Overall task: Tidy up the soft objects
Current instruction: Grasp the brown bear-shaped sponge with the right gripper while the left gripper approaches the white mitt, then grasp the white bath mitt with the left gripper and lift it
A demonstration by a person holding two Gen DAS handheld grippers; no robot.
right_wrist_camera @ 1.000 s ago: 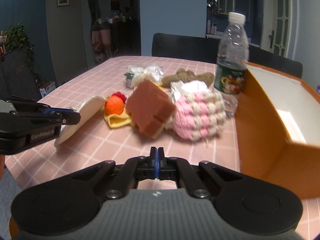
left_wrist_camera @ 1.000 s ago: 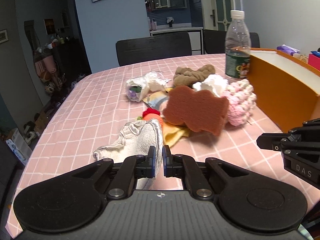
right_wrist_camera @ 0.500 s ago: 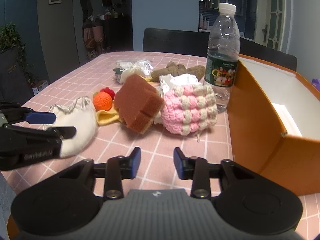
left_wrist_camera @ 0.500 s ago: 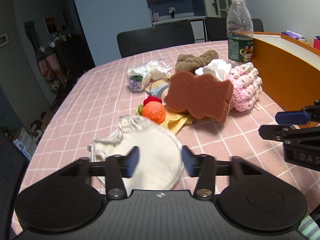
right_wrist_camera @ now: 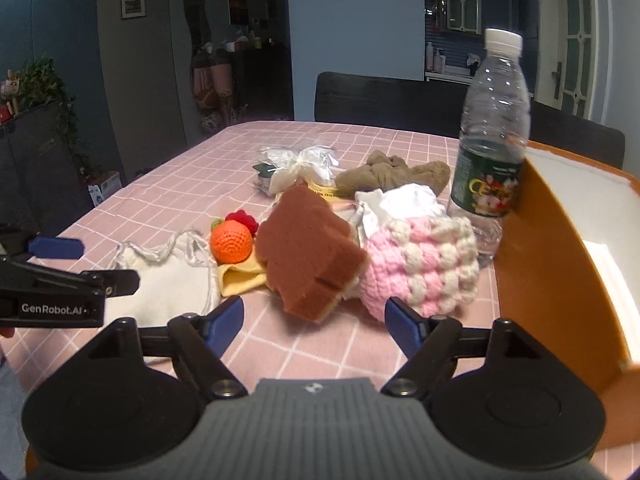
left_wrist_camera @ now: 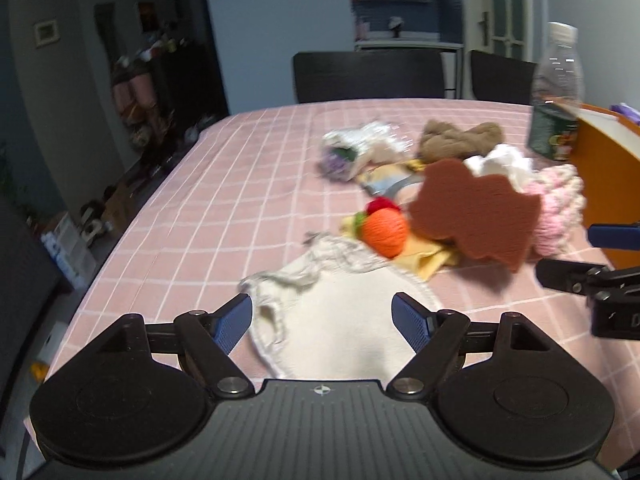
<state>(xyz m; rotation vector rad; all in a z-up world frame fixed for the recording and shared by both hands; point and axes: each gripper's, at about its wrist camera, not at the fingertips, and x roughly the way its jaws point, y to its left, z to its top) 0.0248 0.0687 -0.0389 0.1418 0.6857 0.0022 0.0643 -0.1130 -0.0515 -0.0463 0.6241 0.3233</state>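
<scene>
Left claw [left_wrist_camera: 322, 322] spread wide over white drawstring pouch [left_wrist_camera: 336, 320]; right claw [right_wrist_camera: 314, 322] apart before brown sponge [right_wrist_camera: 312, 256].

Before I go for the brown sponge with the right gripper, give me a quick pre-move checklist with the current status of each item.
1. Right gripper jaws open, nothing held: ok.
2. Left gripper jaws open, nothing held: ok.
3. Brown sponge in view, near edge unobstructed: ok.
4. Sponge free of neighbours: not ok; it touches the pink crochet pouch and overlaps the yellow cloth.
5. Orange box open with room inside: ok.
6. Water bottle stands beside the box: not ok, tipping risk.
</scene>
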